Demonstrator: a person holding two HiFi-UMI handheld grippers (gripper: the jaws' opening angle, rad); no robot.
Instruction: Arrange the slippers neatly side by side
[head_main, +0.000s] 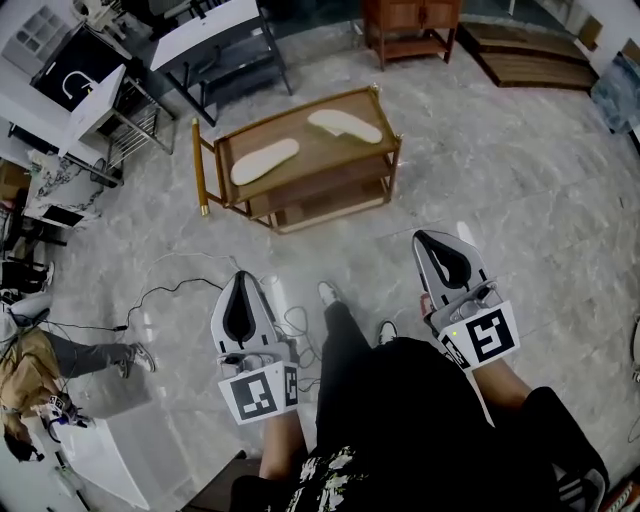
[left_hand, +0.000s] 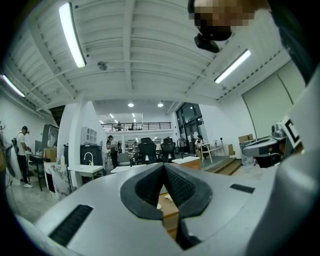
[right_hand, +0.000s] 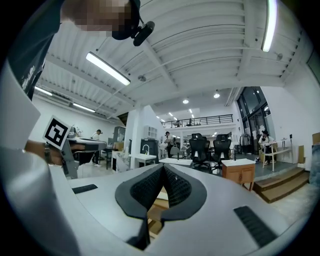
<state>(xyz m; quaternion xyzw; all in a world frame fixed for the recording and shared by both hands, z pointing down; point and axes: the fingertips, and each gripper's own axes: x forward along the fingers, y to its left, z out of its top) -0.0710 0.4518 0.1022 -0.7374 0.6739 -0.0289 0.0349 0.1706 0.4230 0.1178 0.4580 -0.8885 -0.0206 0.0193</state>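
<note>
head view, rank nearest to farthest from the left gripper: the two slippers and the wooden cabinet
1. Left slipper, on the left side of the cart, closest to the left gripper.
2. Right slipper, on the cart's right side.
3. Wooden cabinet, at the back, beyond the cart.

**Cream slippers, brown wood, grey marbled floor**

The two flat, sole-shaped fabric slippers, one (head_main: 265, 160) and the other (head_main: 345, 125), are both plain cream with no print. The tiered wooden trolley (head_main: 322, 152) is warm mid-brown, with golden-yellow corner posts. The polished stone floor (head_main: 520, 180) is light grey, veined with darker grey marbling. The left gripper (head_main: 243, 277) and right gripper (head_main: 427, 238) have pale grey shells with black insets. Each carries a white marker cube (head_main: 260, 392) printed with bold black squares. The ribbed rubber pads (left_hand: 149, 186) are matt black. The person's trousers (head_main: 420, 420) are plain black, and the top (head_main: 330, 475) has a black-and-white pattern.
</note>
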